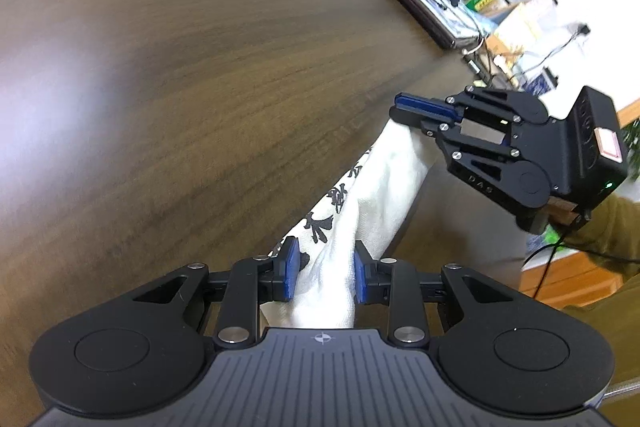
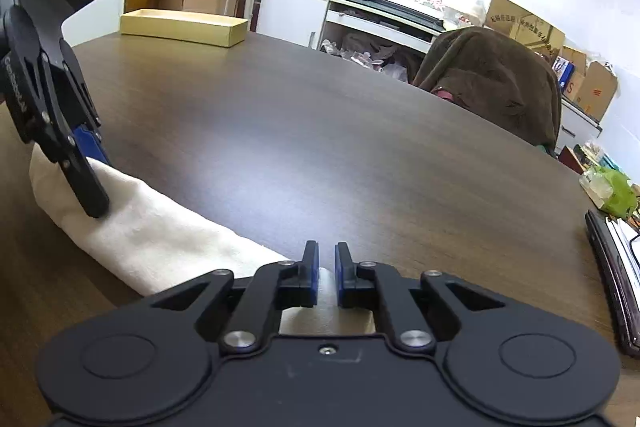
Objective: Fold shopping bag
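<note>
While the white cloth bag (image 1: pixel 372 187) lies bunched into a long roll along the near edge of the brown wooden table (image 1: pixel 180 75), I have an end of it in each gripper. My left gripper (image 1: pixel 326 273) has its blue pads (image 1: pixel 291 269) a fair way apart, with a thick fold of the cloth filling the gap and touching both pads; the black printed characters on the bag show just ahead of the left pad. My right gripper (image 1: pixel 400 109) sits at the far end of the roll, its jaws drawn nearly together. From its own camera, the right gripper (image 2: pixel 327 269) shows only a narrow slit between the pads, and a thin edge of white cloth is caught in it.

From that same view the bag (image 2: pixel 160 239) runs off to the left as a soft cream roll, and my left gripper (image 2: pixel 90 155) stands over its far end, tilted downward. A flat yellow box (image 2: pixel 184 27) rests at the far side of the table, well apart from the bag. A dark laptop (image 2: pixel 612 279) lies at the right edge, near a green tissue pack (image 2: pixel 612 191).
</note>
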Tool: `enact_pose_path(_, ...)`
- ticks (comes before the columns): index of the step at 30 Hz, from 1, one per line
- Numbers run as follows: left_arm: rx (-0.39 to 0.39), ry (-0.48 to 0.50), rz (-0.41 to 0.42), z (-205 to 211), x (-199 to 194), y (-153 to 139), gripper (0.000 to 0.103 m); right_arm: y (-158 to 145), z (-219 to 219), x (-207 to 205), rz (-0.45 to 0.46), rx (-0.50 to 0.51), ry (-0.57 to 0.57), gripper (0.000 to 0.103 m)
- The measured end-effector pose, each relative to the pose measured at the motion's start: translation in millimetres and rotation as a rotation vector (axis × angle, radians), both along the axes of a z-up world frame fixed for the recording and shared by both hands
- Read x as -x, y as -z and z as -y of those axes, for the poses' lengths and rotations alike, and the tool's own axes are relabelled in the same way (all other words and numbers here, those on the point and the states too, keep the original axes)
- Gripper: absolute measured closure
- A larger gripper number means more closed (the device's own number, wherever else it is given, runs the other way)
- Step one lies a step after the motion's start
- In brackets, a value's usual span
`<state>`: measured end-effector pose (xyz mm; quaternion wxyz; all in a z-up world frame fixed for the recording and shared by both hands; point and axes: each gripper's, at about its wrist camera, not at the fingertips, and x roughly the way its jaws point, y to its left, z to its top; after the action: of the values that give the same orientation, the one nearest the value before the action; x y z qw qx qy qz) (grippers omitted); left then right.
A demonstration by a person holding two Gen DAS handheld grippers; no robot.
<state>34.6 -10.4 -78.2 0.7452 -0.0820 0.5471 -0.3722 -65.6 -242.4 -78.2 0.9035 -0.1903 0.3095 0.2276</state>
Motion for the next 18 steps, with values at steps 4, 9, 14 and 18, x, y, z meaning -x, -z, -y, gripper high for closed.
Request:
enact_pose_path(4,0.009,-0.059,0.009,-10.6,10.3,-3.0,0.063,-0.1,-2.0,7.2,0.017,0.02,-0.006,0.097)
enact_pose_path(9,0.042,-0.119,-0.007,-21.6,26.5,-3.0,0.063,-1.2,-5.1,15.7,0.029,0.03,-0.018,0.097)
enact_pose_path(14,0.087,-0.23,-0.001,-29.0,41.1,4.7,0.064,0.3,-6.5,22.8,0.056,0.053,-0.036,0.097)
enact_pose_path(18,0.096,-0.261,0.024,-24.2,51.4,9.7,0.064,-3.5,-7.0,23.3,0.037,0.068,-0.051,0.097)
